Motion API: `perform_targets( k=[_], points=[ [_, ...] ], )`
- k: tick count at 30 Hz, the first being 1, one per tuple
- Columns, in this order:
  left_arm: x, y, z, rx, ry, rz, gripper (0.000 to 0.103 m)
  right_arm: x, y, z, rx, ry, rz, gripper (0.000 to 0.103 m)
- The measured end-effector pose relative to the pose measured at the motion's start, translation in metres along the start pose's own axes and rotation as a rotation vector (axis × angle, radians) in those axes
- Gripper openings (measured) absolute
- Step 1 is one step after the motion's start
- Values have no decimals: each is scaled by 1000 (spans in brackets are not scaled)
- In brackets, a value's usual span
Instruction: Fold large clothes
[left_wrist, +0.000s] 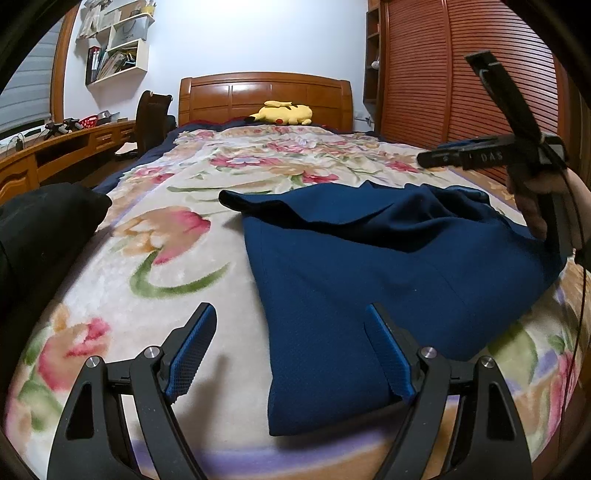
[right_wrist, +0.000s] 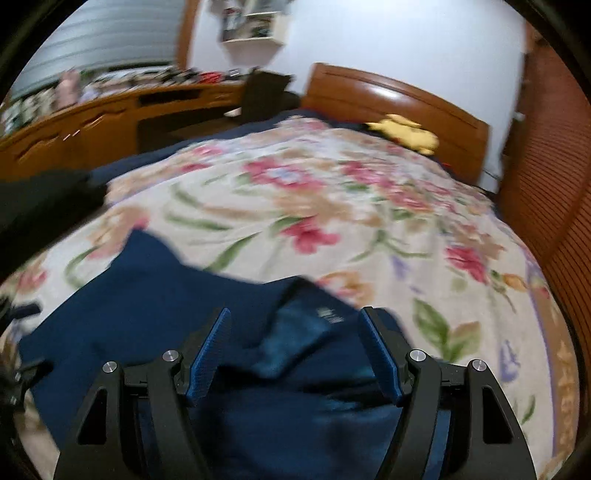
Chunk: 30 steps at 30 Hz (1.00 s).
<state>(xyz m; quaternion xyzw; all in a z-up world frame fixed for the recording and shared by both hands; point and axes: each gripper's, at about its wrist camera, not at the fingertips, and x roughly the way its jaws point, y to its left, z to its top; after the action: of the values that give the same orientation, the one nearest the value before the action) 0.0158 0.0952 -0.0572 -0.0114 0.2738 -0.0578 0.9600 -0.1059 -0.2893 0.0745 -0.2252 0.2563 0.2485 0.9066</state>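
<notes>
A large navy blue garment (left_wrist: 351, 266) lies partly folded on the floral blanket (left_wrist: 177, 236), its near hem toward me and a sleeve end pointing left. My left gripper (left_wrist: 291, 314) is open above the garment's near left edge, holding nothing. The right gripper's body (left_wrist: 491, 155) shows at the right, held by a hand above the garment's bunched right side. In the right wrist view the right gripper (right_wrist: 295, 317) is open over the garment (right_wrist: 177, 317) near its collar with a white label (right_wrist: 328, 314). That view is blurred.
A yellow plush toy (left_wrist: 284, 112) lies by the wooden headboard (left_wrist: 264, 96). A wooden desk (left_wrist: 55, 155) and a dark chair (left_wrist: 151, 118) stand left of the bed. A slatted wooden wardrobe (left_wrist: 461, 74) stands on the right. Dark clothing (left_wrist: 40, 221) lies at the left edge.
</notes>
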Motion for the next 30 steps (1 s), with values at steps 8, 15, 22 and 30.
perform_targets(
  k=[8, 15, 22, 30],
  points=[
    [-1, 1, -1, -11, 1, -4, 83, 11, 58, 1, -105, 44, 176, 73],
    [-1, 2, -1, -12, 1, -6, 83, 43, 73, 11, -199, 149, 246, 73],
    [-1, 2, -1, -15, 4, -11, 83, 71, 85, 33, -248, 166, 201, 10],
    [0, 3, -1, -19, 4, -14, 83, 72, 30, 89, -43, -42, -84, 6]
  ],
)
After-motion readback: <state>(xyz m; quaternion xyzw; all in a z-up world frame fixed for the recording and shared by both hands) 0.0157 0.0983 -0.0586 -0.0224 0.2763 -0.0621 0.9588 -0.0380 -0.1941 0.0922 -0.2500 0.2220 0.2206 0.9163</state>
